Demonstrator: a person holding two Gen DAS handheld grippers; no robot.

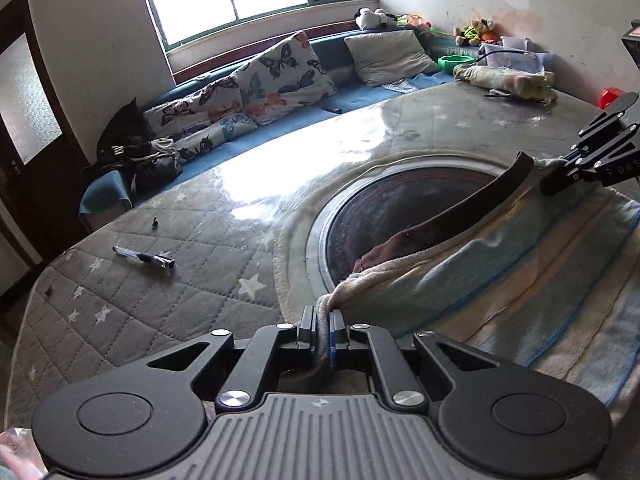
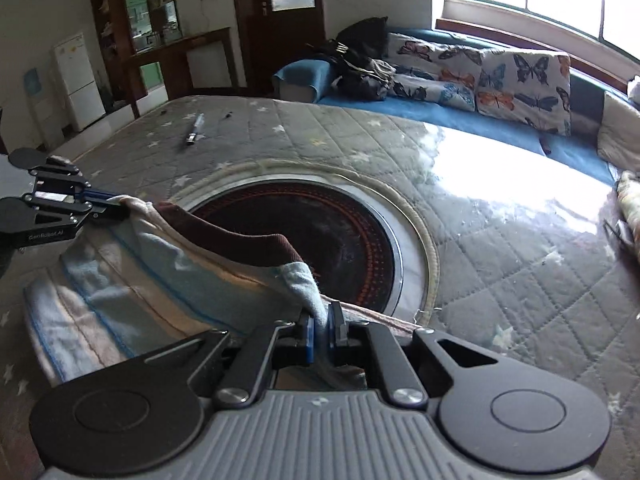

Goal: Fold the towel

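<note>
Towel [image 1: 520,280] long axis spans left tool [image 1: 323,326] to right tool [image 2: 323,330]; both clamp corners.

left gripper [image 2: 108,204] — "GenRobot.AI" | right gripper [image 1: 552,184] — "DAS"

home living room, window seat [image 1: 360,96], butterfly cushions [image 1: 280,76], fridge [image 2: 78,80]

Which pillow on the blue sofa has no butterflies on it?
The plain grey pillow near the stuffed toys. The other pillows beside it, toward the door, are covered in butterfly prints; this one has no pattern.
</note>
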